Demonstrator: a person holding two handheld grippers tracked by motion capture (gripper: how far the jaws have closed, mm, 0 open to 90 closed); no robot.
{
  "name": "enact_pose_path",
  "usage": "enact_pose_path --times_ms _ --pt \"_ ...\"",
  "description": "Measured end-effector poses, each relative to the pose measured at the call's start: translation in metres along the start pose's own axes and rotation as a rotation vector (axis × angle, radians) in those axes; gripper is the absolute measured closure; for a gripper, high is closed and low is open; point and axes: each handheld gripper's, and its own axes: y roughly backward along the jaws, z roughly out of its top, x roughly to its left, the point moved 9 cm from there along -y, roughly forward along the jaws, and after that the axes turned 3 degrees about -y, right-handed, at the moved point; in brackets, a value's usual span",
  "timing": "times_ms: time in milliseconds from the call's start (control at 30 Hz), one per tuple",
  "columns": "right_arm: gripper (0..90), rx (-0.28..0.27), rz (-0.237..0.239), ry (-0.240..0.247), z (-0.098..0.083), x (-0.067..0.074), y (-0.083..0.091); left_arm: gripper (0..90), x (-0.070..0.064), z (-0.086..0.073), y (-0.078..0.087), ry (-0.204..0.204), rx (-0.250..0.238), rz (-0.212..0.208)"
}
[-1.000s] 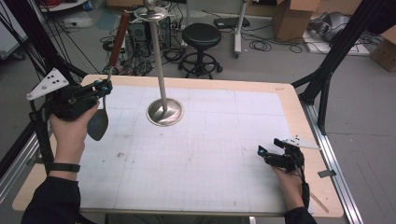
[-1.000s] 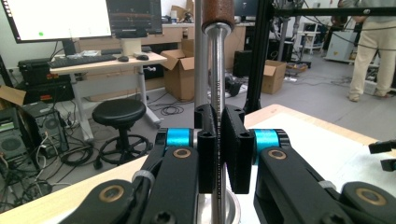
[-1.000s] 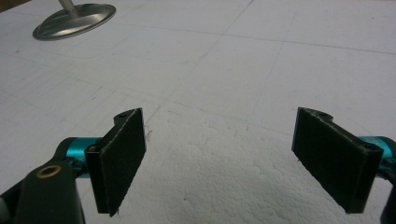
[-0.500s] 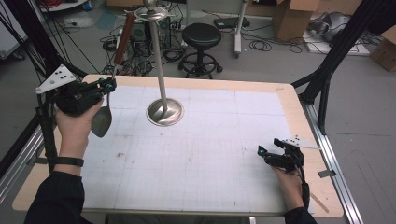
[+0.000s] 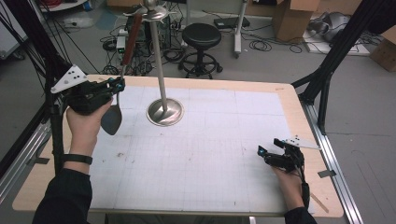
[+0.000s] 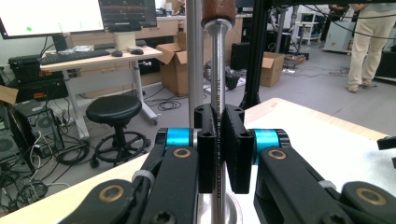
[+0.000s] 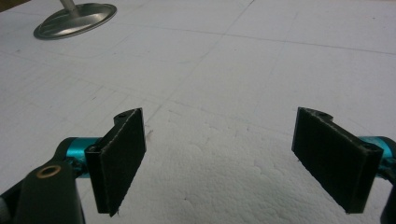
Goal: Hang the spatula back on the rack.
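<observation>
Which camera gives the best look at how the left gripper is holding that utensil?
The left gripper view: the left gripper has its jaws shut on the utensil's metal shaft, below the wooden handle. The high view shows the whole utensil, but the grip is tiny. The right gripper view adds nothing about it.

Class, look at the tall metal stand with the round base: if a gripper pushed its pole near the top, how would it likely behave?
The tall metal stand with the round base would probably tip rather than slide: its pole is long and thin over a fairly small base. It looks rigid, so it likely would not bend. The polished metal may be slippery between jaws.
</observation>
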Motion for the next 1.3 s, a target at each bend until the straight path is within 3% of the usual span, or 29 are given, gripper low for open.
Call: enact_pose_path --times_ms 200,567,1200,1300 --pt "16.9 0.003 0.0 0.003 0.0 0.0 0.0 84.4 0.0 -0.002 -0.007 -0.019 0.026 0.036" --pt "16.9 0.001 -0.002 0.008 0.0 0.0 0.0 84.4 0.006 -0.003 -0.019 -0.014 0.063 0.095" --pt "17.1 0.002 0.001 0.007 0.0 0.001 -0.001 83.3 0.003 -0.011 -0.044 -0.044 0.161 0.117" --pt "17.1 0.005 0.001 0.007 0.0 0.001 -0.001 75.3 0.003 -0.007 -0.043 -0.03 0.137 0.12"
